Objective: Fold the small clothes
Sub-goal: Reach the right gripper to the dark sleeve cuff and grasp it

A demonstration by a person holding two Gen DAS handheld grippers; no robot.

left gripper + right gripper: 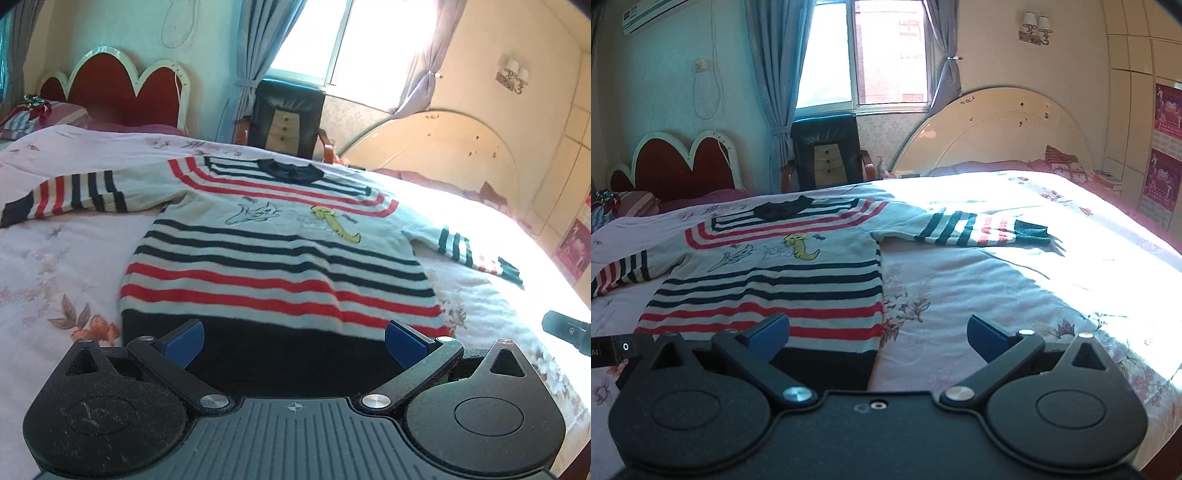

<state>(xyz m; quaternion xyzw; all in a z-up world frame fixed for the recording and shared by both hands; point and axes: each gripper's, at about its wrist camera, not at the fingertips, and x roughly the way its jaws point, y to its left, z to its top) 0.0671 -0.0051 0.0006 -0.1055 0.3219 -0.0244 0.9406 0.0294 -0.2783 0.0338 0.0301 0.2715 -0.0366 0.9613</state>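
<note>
Sweater (280,236) flat on bed (55,266), face up, both sleeves spread out, no fold made yet. Left tool (293,338) spread, empty, over dark hem. Right tool (878,332) spread, empty, at hem's right corner. Whole job left: sleeves in, then body folded

Bright window (862,55) glare, fisheye edges, soft focus

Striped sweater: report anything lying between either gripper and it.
Nothing visible blocks either. The striped sweater lies flat on the bedspread; the open left gripper faces its dark hem, the open right gripper its hem corner.
</note>
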